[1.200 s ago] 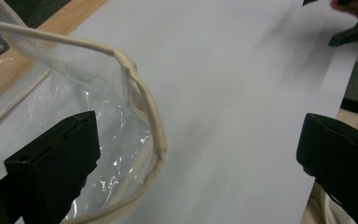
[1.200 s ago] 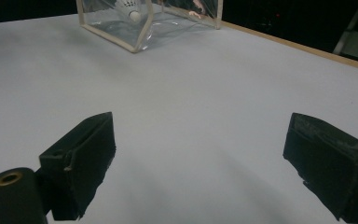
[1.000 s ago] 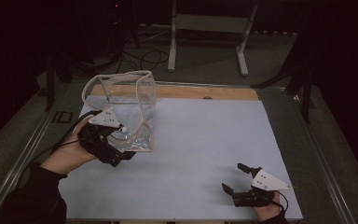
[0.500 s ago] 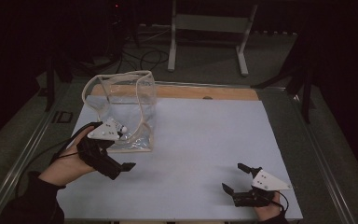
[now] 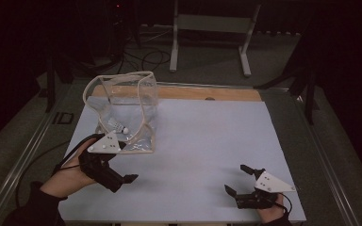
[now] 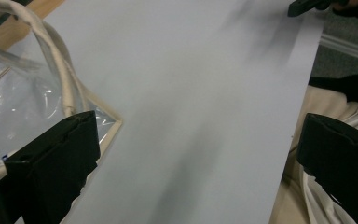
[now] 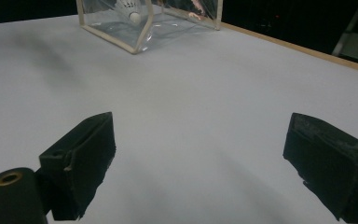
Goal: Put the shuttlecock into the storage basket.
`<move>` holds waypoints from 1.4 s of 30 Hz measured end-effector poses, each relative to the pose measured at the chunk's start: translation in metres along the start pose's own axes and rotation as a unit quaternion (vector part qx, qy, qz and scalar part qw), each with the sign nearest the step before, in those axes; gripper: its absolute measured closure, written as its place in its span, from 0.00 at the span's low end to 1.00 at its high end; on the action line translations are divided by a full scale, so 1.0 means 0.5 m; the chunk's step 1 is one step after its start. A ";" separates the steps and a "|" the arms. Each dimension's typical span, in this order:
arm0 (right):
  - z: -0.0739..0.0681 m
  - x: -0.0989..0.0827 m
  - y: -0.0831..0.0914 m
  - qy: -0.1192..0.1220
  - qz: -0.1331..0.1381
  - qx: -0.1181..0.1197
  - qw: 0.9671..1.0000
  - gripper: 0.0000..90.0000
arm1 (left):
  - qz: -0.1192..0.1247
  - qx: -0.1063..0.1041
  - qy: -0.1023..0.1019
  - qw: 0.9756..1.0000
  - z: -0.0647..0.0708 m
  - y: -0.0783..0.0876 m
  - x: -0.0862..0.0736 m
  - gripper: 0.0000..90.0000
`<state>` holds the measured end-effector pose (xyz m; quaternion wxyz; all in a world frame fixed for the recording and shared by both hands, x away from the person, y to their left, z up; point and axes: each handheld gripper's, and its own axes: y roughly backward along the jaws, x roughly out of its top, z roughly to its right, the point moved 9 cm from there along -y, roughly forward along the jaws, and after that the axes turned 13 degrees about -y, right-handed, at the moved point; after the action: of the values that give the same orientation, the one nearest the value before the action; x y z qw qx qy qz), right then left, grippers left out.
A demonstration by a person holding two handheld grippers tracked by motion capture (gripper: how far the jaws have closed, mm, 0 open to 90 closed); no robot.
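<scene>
Left gripper (image 5: 122,176): jaws spread wide, empty, just in front of the clear bag (image 5: 125,110). Bag stands upright at the white mat's (image 5: 207,141) far-left corner, a shuttlecock (image 5: 117,126) inside. Right gripper (image 5: 239,181): jaws apart, empty, near the mat's front-right edge.

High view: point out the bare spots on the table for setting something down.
The white table top is bare across its middle and far right, between the clear bag and the right gripper. The near strip between the left gripper and the right gripper is free too. The far left corner is crowded: the bag holds a shuttlecock.
</scene>
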<state>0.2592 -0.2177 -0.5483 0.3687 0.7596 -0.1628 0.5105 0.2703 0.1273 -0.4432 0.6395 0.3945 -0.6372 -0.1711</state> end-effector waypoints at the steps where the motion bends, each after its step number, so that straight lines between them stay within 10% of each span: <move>1: 0.000 0.000 0.000 0.000 0.000 0.000 1.000 0.10 | 0.002 0.001 0.002 1.000 0.001 -0.002 -0.002 0.00; 23: 0.001 0.000 0.000 0.001 0.000 0.000 1.000 0.10 | 0.012 -0.002 0.009 1.000 0.024 -0.063 -0.084 0.01; 42: 0.002 0.000 0.000 0.002 0.000 -0.001 1.000 0.10 | 0.014 0.013 0.065 0.998 0.025 -0.110 -0.176 0.01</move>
<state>0.2597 -0.2183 -0.5485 0.3693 0.7585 -0.1627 0.5116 0.2628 0.1527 -0.5443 0.6768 0.4046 -0.6017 -0.1277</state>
